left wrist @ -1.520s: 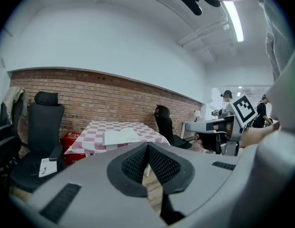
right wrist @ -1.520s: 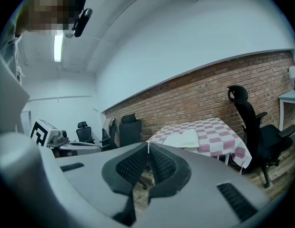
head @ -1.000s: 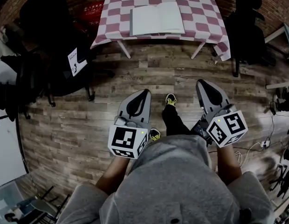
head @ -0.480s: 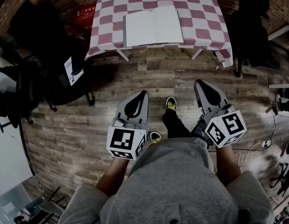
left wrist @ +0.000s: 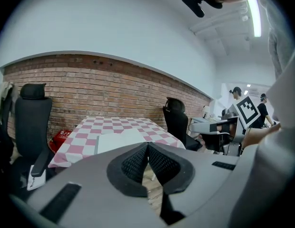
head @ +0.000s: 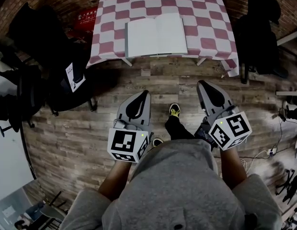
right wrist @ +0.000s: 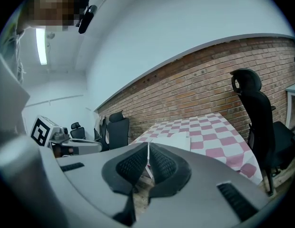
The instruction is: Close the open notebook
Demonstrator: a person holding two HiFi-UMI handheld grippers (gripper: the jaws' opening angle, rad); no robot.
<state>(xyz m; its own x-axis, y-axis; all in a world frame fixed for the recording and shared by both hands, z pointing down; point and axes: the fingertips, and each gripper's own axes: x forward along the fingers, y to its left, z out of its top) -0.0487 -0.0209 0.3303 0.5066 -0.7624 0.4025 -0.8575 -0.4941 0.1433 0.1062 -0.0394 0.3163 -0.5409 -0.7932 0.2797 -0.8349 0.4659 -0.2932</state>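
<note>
An open white notebook (head: pixel 156 34) lies flat near the front edge of a table with a red-and-white checked cloth (head: pixel 206 13). It also shows as a pale slab in the left gripper view, notebook (left wrist: pixel 120 140), and in the right gripper view, notebook (right wrist: pixel 175 139). My left gripper (head: pixel 144 94) is shut and empty, held over the wooden floor well short of the table. My right gripper (head: pixel 201 84) is shut too, with nothing between its jaws, level with the left one and apart from the table.
Black office chairs stand left (head: pixel 40 37) and right (head: pixel 256 28) of the table. A red box (head: pixel 86 19) sits by the left table leg. The person's shoes (head: pixel 175 110) are on the plank floor. A brick wall (left wrist: pixel 90 89) runs behind the table.
The table and notebook have come closer and lower in the head view as the person walks toward them. Both grippers stay shut and carried forward together.
</note>
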